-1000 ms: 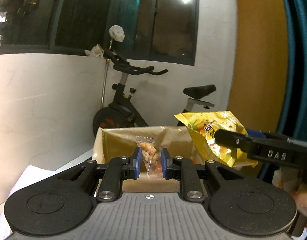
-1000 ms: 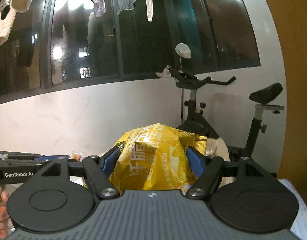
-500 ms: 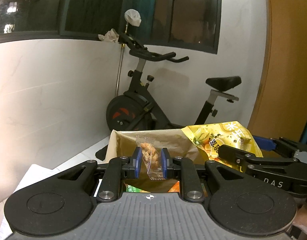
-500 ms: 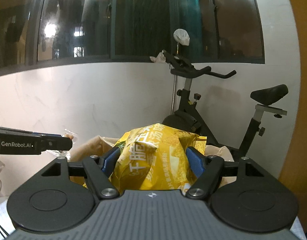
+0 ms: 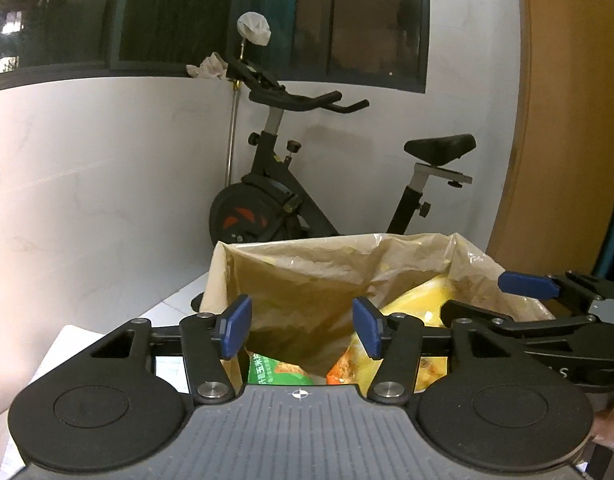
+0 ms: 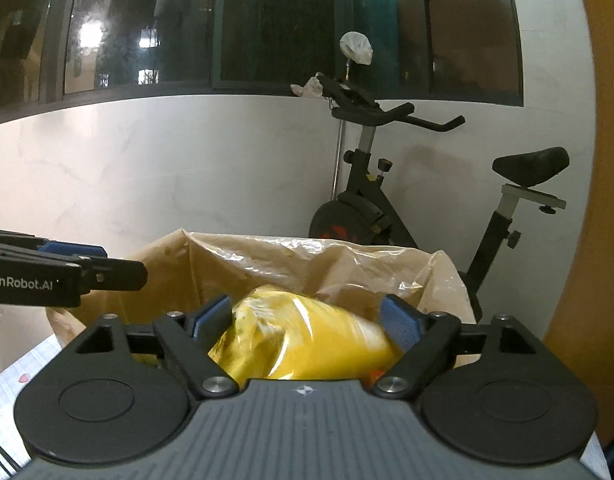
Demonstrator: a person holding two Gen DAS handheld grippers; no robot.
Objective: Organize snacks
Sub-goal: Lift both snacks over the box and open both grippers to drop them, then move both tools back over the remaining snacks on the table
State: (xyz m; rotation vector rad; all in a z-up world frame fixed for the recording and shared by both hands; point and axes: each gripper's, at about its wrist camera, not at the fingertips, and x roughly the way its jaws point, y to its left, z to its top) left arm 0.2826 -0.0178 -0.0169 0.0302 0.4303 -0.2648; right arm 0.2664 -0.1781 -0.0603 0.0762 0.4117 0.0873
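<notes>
Both grippers over the lined box (image 5: 387,256)
Left gripper (image 5: 301,330) fingers opening, nothing between them; right gripper (image 6: 307,320) fingers opening around the blurred yellow snack bag (image 6: 307,344); pad contact unclear.

dim indoor light | window (image 6: 267,20) glare | fisheye edges | yellow bag (image 6: 307,344) blurred

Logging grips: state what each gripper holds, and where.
Left gripper: nothing, jaws opening. Right gripper: opening, pads clear of the yellow snack bag between them.

one lined box (image 5: 291,276), three snack packets (image 6: 307,344), one bike (image 5: 275,208)
</notes>
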